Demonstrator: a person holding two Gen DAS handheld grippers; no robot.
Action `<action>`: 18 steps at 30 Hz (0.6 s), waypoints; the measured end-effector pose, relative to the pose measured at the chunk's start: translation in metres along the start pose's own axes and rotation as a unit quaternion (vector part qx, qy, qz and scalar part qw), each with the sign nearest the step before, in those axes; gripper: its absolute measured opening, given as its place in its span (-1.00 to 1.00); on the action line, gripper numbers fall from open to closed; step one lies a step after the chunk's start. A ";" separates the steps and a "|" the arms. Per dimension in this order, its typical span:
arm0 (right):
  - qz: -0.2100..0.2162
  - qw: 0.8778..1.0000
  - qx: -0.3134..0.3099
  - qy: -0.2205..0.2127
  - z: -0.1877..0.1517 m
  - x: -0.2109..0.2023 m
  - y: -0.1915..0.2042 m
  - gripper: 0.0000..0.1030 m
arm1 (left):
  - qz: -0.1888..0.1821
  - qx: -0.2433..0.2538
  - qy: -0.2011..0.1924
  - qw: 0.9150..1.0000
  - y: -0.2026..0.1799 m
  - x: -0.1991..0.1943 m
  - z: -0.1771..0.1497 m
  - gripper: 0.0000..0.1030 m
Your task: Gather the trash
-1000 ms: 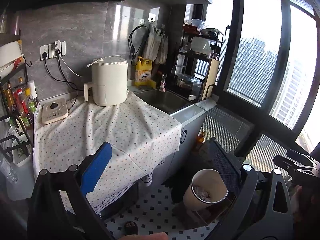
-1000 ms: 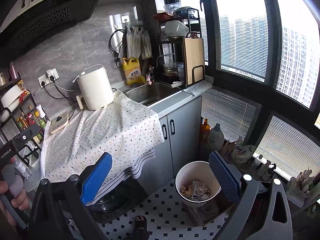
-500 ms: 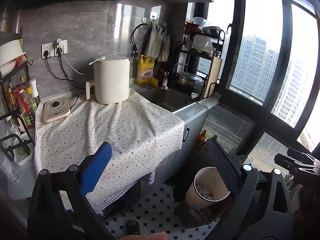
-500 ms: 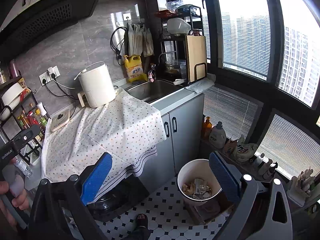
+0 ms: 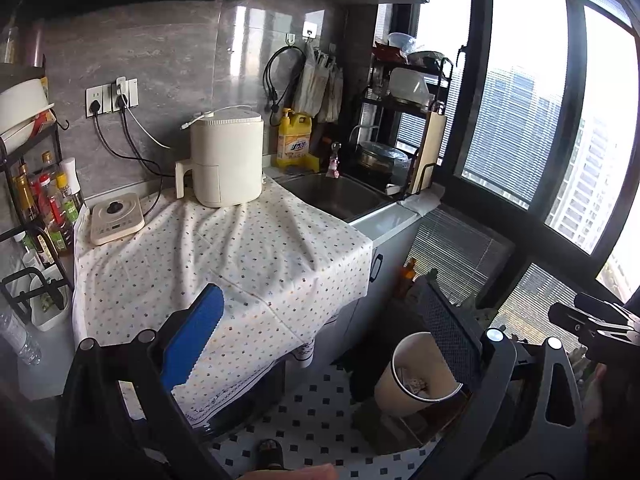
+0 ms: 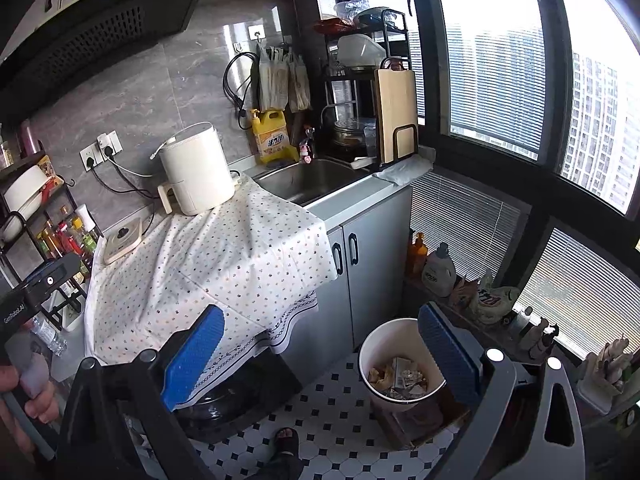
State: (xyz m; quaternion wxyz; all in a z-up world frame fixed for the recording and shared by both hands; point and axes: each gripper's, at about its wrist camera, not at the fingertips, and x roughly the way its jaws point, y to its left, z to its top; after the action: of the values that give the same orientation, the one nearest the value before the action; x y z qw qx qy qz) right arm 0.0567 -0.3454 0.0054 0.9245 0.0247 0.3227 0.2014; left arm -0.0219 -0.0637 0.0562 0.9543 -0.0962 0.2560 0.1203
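A white round trash bin [image 6: 400, 364] stands on the tiled floor beside the grey cabinet, with crumpled paper and wrappers [image 6: 398, 376] inside. The left wrist view shows the same bin [image 5: 416, 376] low on the right, partly behind a finger pad. My right gripper [image 6: 320, 352] is open above the floor, its blue pads wide apart, nothing between them. My left gripper [image 5: 320, 340] is also open and holds nothing, over the front edge of the dotted cloth [image 5: 224, 256]. No loose trash shows on the cloth.
A white air fryer [image 5: 224, 160], a small cooker plate [image 5: 116, 218] and a sink [image 5: 332, 196] line the counter. A spice rack [image 5: 36, 208] stands left. Bottles and bags crowd the window ledge [image 6: 480, 292]. A sandalled foot [image 6: 286, 440] is on the floor.
Both cameras have drifted slightly back and upward from the counter. The grippers stay open and the bin has not moved.
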 end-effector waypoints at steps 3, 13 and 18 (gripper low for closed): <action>0.000 1.000 0.003 0.001 -0.001 0.001 0.000 0.85 | 0.002 0.000 0.004 1.000 0.000 0.001 -0.002 0.88; -0.003 1.000 0.009 0.005 -0.006 0.002 -0.005 0.85 | -0.002 0.008 0.008 1.000 -0.007 0.002 -0.006 0.88; -0.004 1.000 0.014 0.019 -0.013 0.011 -0.007 0.85 | -0.002 0.007 0.018 1.000 -0.006 0.010 -0.010 0.88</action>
State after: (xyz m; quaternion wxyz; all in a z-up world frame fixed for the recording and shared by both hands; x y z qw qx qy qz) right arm 0.0594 -0.3485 -0.0124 0.9184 0.0328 0.3433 0.1938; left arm -0.0163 -0.0701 0.0436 0.9504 -0.0919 0.2739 0.1150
